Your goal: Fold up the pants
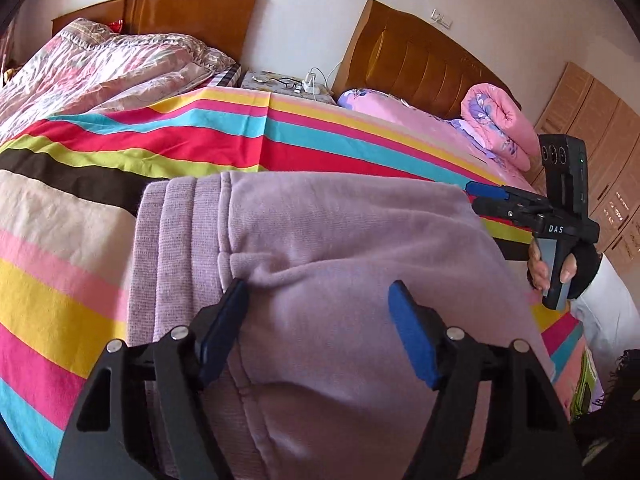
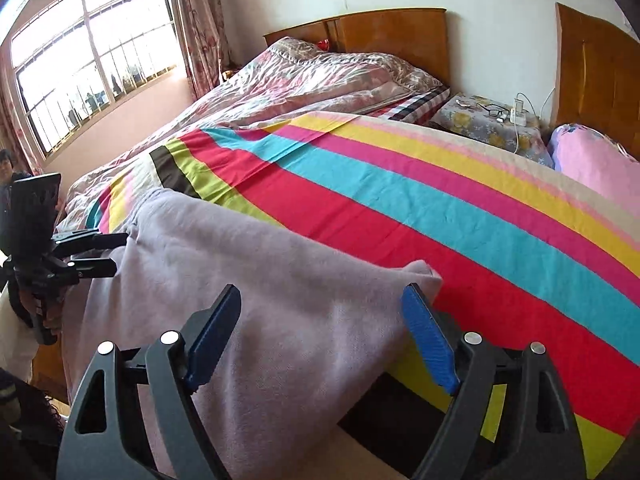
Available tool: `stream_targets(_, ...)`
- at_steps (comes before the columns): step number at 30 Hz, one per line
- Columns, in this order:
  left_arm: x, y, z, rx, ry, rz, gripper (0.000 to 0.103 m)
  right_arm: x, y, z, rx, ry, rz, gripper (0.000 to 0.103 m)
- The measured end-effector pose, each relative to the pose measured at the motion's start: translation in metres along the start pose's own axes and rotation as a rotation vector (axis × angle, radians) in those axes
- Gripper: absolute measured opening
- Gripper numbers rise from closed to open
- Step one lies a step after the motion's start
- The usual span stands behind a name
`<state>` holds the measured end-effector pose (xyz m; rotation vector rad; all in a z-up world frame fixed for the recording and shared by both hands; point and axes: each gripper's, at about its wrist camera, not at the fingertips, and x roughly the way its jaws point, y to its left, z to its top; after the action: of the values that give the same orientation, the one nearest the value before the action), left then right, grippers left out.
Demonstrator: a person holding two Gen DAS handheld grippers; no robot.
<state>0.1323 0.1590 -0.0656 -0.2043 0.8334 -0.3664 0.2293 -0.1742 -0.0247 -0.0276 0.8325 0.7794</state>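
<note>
I see pants [image 1: 320,248] folded, lying on striped bed [image 1: 120,148]. My left claw [image 1: 320,332] wide open above them, gripping nothing. My right claw [image 2: 320,340] wide open, empty.

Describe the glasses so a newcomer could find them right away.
Start at the two wooden headboards; between the beds sits a nightstand under a floral cloth. The glasses lie on top, dark-framed, just left of a white charger with cables. They are the only dark, thin-framed thing there.
</note>
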Motion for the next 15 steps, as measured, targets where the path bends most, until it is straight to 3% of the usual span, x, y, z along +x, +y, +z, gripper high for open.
stream_targets(2, 0.000, -0.001, 0.001, 0.001, -0.002, 0.001, 0.073, 0.018, 0.010, 0.002, -0.084, 0.060, 0.065, 0.082)
stream_targets(3, 0.000, 0.000, 0.000, 0.000, -0.004, 0.000, 0.072, 0.028, 0.009, 0.003, -0.114, 0.093, 0.038, 0.081)
stream_targets(5, -0.003, -0.002, 0.001, 0.001, -0.009, -0.001, 0.072, 0.036, -0.014, 0.011, -0.045, 0.088, 0.018, 0.076)
stream_targets(8, -0.006, -0.007, 0.002, 0.005, -0.008, 0.028, 0.072, 0.033, -0.029, 0.032, 0.071, 0.040, -0.192, 0.079)
stream_targets(10, -0.022, -0.016, 0.003, -0.016, -0.017, 0.071, 0.072, 0.025, -0.005, 0.042, 0.039, 0.003, -0.141, 0.079)
stream_targets(13, -0.051, -0.031, -0.005, 0.017, -0.051, 0.102, 0.078, 0.018, 0.057, 0.039, -0.148, 0.015, -0.108, 0.085)
stream_targets(15, -0.062, -0.038, -0.017, 0.043, -0.038, 0.104, 0.079, 0.015, 0.086, 0.027, -0.197, 0.047, -0.095, 0.085)
